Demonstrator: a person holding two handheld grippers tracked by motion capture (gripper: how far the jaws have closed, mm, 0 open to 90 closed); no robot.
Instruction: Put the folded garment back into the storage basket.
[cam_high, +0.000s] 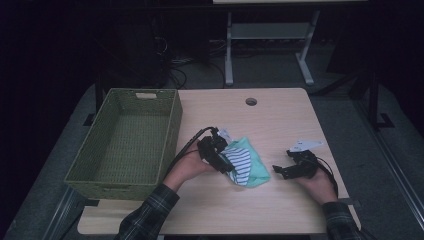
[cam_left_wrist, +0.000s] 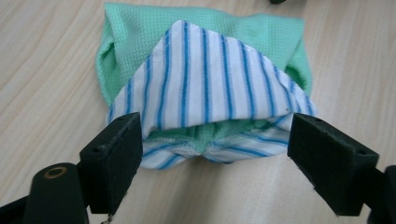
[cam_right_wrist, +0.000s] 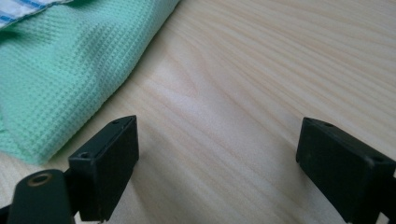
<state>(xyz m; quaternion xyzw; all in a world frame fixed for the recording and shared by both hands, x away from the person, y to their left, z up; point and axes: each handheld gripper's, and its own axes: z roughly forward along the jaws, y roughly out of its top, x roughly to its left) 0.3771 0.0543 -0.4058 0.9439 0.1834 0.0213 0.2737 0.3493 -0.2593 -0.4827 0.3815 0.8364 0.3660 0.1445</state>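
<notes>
A folded cloth (cam_high: 248, 164), mint green with a white and blue striped layer on top, lies in the middle of the wooden table (cam_high: 280, 115). My left gripper (cam_high: 226, 165) is at the cloth's left edge, and its jaws stand wide apart. In the left gripper view the striped cloth (cam_left_wrist: 205, 79) lies between and beyond the jaws of this gripper (cam_left_wrist: 215, 140), and the pads do not press on it. My right gripper (cam_high: 281, 171) is open over bare wood to the right of the cloth. The right gripper view shows the green cloth (cam_right_wrist: 60, 70) left of the open jaws of that gripper (cam_right_wrist: 217, 144).
A large green woven basket (cam_high: 172, 125) stands on the left part of the table, with nothing visible inside. A small white tag (cam_high: 306, 145) lies just beyond the right gripper. A round cable hole (cam_high: 251, 101) sits near the table's far edge.
</notes>
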